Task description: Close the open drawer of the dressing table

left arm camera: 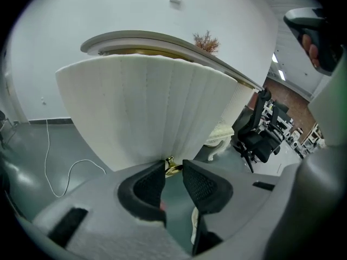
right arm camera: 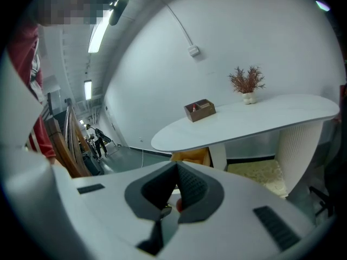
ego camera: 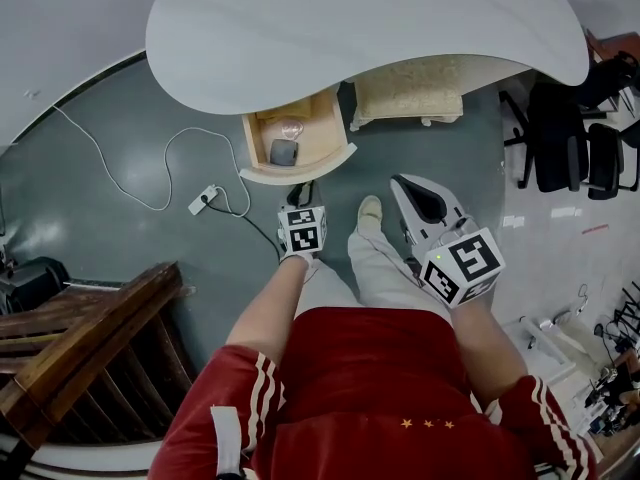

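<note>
Left gripper (left arm camera: 173, 164) angled down, fingers seemingly pinching the drawer knob (left arm camera: 173, 169); right gripper (right arm camera: 177, 166) fingers together.

Head view looks steeply down; both gripper views face the dressing table (ego camera: 350, 28).

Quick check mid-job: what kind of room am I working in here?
Likely a lab or office staged as a bedroom corner: a white dressing table with an open drawer, office chairs beside it, and a power strip on the grey floor.
</note>
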Tool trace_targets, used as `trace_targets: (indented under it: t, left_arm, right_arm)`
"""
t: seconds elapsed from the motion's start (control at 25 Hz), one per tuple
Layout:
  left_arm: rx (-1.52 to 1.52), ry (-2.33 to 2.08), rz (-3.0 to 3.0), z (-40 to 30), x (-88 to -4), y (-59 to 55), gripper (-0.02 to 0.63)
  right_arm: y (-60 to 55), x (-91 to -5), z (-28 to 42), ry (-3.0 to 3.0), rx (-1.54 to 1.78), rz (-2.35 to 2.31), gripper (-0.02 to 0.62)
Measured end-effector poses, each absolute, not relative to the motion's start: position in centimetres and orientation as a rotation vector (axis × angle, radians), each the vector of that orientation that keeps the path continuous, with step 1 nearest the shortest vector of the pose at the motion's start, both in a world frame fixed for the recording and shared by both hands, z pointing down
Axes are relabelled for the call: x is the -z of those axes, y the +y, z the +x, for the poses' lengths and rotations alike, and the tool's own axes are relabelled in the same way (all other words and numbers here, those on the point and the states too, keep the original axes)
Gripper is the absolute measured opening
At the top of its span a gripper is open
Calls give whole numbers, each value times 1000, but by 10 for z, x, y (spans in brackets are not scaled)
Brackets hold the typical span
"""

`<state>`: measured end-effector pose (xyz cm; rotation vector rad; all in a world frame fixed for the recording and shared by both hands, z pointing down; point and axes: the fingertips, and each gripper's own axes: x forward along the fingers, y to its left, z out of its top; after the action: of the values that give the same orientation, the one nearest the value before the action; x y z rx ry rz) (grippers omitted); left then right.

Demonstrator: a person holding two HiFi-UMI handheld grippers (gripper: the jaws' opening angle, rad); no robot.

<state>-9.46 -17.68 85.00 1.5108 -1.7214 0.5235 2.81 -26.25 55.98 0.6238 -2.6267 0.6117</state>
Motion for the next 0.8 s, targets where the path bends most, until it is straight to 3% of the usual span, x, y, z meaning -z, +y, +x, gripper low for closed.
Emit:
trace_targets:
  t: [0.8]
  left_arm:
    - [-570, -1728, 1614, -127, -844, -229, 103]
  right_arm:
    - [-269, -576, 39, -2589, -654, 662, 3]
